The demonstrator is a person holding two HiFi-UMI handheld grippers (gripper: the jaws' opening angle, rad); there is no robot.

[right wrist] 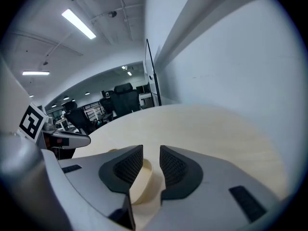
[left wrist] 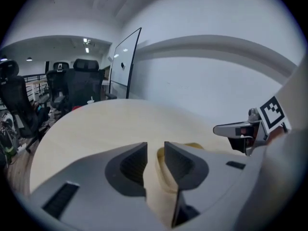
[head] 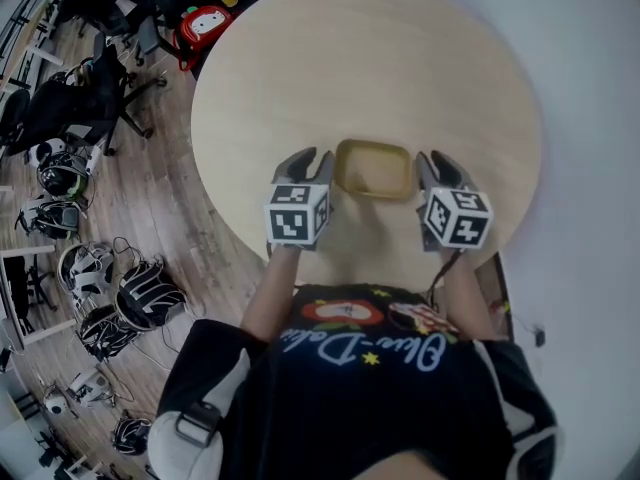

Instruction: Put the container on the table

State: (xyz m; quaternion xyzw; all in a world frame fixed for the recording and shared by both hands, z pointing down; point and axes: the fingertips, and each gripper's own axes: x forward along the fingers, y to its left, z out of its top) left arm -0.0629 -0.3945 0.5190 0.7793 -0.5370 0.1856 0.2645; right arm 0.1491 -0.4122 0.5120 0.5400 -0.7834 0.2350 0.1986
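It looks like an open-plan office or lab workspace, with black swivel office chairs (left wrist: pixel 81 83), a standing whiteboard (left wrist: pixel 123 64), ceiling strip lights (right wrist: pixel 78 24), a round table (head: pixel 370 68) and cabled gear (head: pixel 145 293) heaped on the wooden floor (head: pixel 170 203).

The surface (head: pixel 400 58) looks like pale wood or a wood-look laminate, smooth and matt, basically no glare. The container (head: pixel 374 168) is mustard-tan plastic by the look of it, smooth, with a faint sheen on the rim. The left gripper (head: pixel 312 158) and right gripper (head: pixel 436 160) have grey matt plastic shells. The pads (right wrist: pixel 126 170) on the jaws are darker with a fine ribbed texture. The floor (head: pixel 170 218) is wood plank, and the shirt (head: pixel 370 398) is dark cloth.
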